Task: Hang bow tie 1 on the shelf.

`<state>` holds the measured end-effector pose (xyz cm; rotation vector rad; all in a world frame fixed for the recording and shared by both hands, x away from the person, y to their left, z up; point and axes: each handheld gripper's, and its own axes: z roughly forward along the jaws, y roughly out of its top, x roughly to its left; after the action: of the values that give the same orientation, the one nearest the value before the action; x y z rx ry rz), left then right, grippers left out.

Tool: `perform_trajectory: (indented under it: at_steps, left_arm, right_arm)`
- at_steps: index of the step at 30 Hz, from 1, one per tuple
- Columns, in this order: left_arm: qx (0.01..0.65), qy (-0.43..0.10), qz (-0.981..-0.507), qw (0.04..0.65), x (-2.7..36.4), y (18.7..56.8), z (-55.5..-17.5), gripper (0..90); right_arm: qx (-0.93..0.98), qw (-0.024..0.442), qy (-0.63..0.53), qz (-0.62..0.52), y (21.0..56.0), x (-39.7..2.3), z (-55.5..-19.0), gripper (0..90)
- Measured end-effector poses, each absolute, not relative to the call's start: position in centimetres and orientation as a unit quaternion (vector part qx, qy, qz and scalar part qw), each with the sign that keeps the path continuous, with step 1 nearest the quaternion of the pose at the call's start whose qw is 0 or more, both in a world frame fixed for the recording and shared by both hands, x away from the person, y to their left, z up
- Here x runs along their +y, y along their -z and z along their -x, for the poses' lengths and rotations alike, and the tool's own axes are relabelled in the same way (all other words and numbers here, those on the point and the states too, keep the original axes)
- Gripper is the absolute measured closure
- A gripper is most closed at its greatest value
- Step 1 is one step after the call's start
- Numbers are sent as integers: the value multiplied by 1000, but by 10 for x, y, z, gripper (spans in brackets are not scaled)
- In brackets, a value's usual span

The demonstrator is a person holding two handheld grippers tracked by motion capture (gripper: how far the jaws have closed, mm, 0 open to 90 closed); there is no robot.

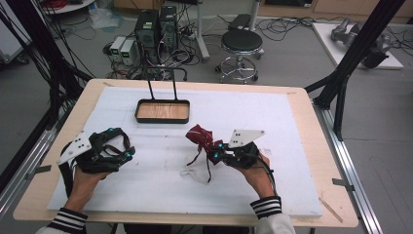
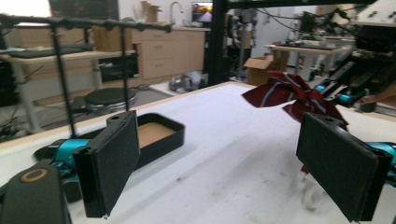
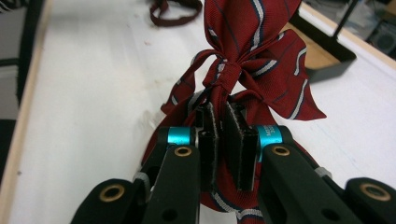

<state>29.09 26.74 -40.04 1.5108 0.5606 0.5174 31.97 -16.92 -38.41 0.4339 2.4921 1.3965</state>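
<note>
A dark red bow tie [image 1: 198,135] with white and navy stripes hangs just above the white mat, its thin strap [image 1: 208,168] trailing down to the surface. My right gripper [image 1: 215,150] is shut on the cloth just below the knot [image 3: 225,77], and the pads [image 3: 209,130] pinch the fabric between them. The bow [image 2: 280,92] also appears ahead in the left gripper view. My left gripper [image 1: 127,152] hovers over the left part of the mat, apart from the bow. Its jaws stand wide open [image 2: 224,158] with nothing between them.
A black tray [image 1: 162,102] with a wooden bottom and a tall wire handle stands at the back middle of the white mat [image 1: 272,122]. Its rim [image 2: 170,135] lies ahead of the left gripper. Beyond the table's far edge are a stool [image 1: 241,41] and computer towers [image 1: 156,29].
</note>
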Motion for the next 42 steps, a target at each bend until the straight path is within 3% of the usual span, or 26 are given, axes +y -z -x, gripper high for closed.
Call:
perform_trajectory:
  at_steps: [25,42]
  left_arm:
    - [126,-118,-756,632,198,358,-310,140]
    - [101,-70,-791,600,164,359,-322,146]
  right_arm:
    - [860,84,-501,-37,373,-135,-314,835]
    - [864,75,-498,-12,373,-130,-310,834]
